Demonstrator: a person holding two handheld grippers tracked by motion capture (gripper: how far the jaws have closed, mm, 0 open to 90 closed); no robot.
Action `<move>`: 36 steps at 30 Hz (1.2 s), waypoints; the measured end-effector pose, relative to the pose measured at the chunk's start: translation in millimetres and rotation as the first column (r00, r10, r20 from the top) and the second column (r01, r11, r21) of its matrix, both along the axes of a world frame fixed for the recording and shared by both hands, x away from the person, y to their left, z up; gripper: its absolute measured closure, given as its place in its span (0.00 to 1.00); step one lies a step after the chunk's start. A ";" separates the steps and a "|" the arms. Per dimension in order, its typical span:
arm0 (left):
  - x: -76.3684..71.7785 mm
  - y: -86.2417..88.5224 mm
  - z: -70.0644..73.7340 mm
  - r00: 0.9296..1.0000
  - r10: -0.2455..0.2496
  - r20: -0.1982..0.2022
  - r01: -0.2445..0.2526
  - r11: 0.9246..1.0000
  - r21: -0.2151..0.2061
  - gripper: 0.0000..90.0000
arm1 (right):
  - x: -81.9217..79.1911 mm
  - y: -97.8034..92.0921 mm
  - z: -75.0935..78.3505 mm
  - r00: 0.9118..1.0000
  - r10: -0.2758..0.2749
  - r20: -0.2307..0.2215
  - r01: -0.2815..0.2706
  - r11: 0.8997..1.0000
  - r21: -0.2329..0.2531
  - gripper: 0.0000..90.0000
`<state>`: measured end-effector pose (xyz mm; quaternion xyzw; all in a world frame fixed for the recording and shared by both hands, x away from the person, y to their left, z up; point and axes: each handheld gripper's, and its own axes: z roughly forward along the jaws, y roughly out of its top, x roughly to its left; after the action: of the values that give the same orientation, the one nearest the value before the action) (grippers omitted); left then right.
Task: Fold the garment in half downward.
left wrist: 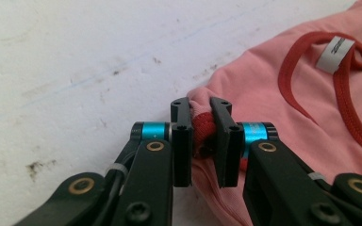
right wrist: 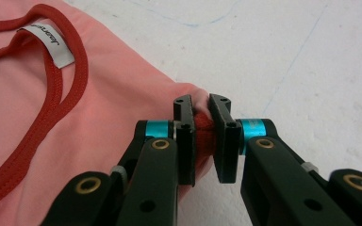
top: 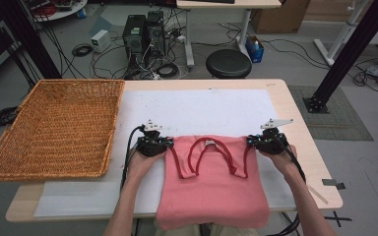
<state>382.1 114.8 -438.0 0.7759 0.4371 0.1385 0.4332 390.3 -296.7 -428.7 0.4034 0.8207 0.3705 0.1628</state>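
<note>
Pink fabric of the tank top (top: 211, 187) is draped over the table (top: 295, 118) edge, its long axis running away from the person, neckline farthest. Each upper corner is pinched between closed jaws: the left gripper (left wrist: 201, 136) and the right gripper (right wrist: 202, 134) are clamped on red-trimmed fabric.

- The white mat (top: 197, 110) past the pink top (top: 211, 191) is bare. A gripper can slide forward there to the far edge of the table (top: 295, 123).
- The big basket (top: 54, 128) sits on the left side. Its wall blocks the way just beside the left gripper (top: 166, 143).
- The right gripper (top: 250, 141) has a strip of bare table on its right.
- Between the two grippers lies the pink top with its red straps (top: 197, 157).
</note>
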 end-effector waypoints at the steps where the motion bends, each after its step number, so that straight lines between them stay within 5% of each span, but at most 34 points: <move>1: 0.8 0.3 1.3 1.000 -0.001 0.001 0.001 1.000 0.000 0.88 | 1.0 0.5 0.3 1.000 0.001 0.004 -0.001 1.000 -0.001 0.91; 4: 7.9 0.2 10.8 1.000 0.005 -0.004 -0.005 0.999 0.045 0.88 | 5.8 0.4 0.9 1.000 -0.009 0.003 0.009 1.000 0.007 0.91; 11: 18.8 -1.0 21.1 0.999 0.034 0.006 -0.034 0.999 0.032 0.88 | 15.2 1.8 -0.1 0.998 -0.053 -0.035 0.054 0.998 0.025 0.91; 14: 21.9 -2.4 21.0 0.999 0.036 0.004 -0.036 0.998 0.048 0.88 | 20.6 8.2 8.9 0.999 -0.044 -0.019 0.044 0.999 0.016 0.91; 19: 32.2 2.7 27.0 0.998 0.054 0.010 -0.054 0.998 0.037 0.88 | 33.5 13.8 16.2 0.999 -0.043 -0.015 0.043 0.999 0.003 0.91; 21: 35.1 4.6 30.3 0.997 0.075 0.002 -0.075 0.997 -0.015 0.88 | 39.4 16.2 17.1 0.999 -0.039 -0.019 0.040 0.999 0.014 0.91; 23: 35.8 5.0 31.7 0.997 0.075 0.007 -0.075 0.997 -0.023 0.88 | 41.4 17.9 18.3 0.999 -0.040 -0.025 0.040 0.999 0.016 0.91; 36: 72.8 9.7 31.2 0.991 0.130 -0.006 -0.131 0.991 -0.012 0.88 | 80.9 21.6 25.2 0.995 -0.089 -0.050 0.091 0.995 0.040 0.91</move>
<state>454.9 124.5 -406.8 0.7435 0.4890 0.1618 0.4266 471.2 -275.1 -403.5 0.4521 0.7975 0.3699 0.1509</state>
